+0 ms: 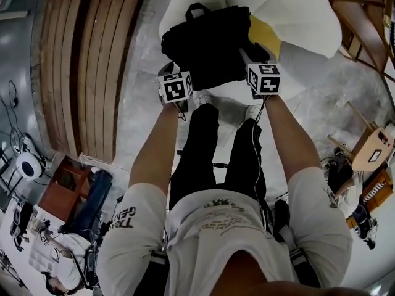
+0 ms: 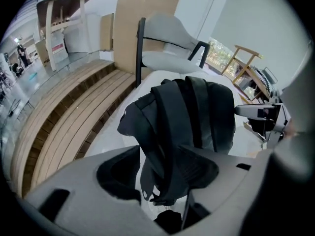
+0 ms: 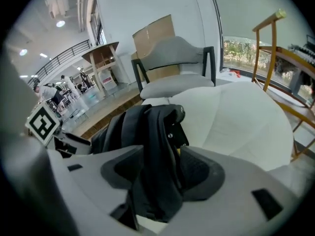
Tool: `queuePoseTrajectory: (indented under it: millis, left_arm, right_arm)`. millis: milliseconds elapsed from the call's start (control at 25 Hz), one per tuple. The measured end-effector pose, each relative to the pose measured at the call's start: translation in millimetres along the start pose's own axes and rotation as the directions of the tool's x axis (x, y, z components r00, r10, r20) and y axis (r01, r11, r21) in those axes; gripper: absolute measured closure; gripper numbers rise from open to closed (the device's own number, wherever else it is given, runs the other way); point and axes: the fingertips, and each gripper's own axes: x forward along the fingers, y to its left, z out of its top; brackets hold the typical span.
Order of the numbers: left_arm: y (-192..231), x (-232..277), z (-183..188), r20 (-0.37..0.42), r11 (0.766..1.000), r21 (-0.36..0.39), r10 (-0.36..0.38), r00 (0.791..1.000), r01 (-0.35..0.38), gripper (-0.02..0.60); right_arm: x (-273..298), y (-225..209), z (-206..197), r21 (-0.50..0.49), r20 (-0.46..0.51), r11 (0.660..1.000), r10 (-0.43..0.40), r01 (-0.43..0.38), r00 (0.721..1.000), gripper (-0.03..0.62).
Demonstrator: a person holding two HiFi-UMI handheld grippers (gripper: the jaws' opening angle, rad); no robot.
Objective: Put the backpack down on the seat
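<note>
Black backpack point(image 1: 207, 48) is basically down on the white seat point(image 1: 296, 17) already. Left gripper point(image 2: 160, 170) and right gripper point(image 3: 162, 173) both have jaws spread wide, with the straps point(image 2: 170, 141) hanging loose between them. Next up, I reckon: back both out without snagging.

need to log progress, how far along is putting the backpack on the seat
Done: the backpack looks set on the white seat. In hand: left tongs and right tongs stand open, with its straps between them. Left: draw both clear of the straps.
</note>
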Motion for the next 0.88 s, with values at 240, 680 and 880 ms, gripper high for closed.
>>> queuePoseTrajectory:
  millis: [240, 680, 880]
  left_arm:
    - [-10, -34, 5, 0.083, 0.999, 0.019, 0.034, 0.996, -0.036, 0.452]
    - [-124, -153, 63, 0.292, 0.991, 0.101, -0.117, 0.949, 0.091, 0.560]
    - [-178, -235, 93, 0.389, 0.987, 0.136, -0.137, 0.911, 0.090, 0.560]
  right_arm:
    - [-43, 22, -12, 0.022, 0.018, 0.999, 0.042, -0.043, 0.999, 0.472]
    - [-163, 50, 38, -0.101, 0.121, 0.995, 0.040, -0.028, 0.992, 0.568]
    - [-244, 49, 66, -0.100, 0.215, 0.995, 0.049, -0.028, 0.975, 0.568]
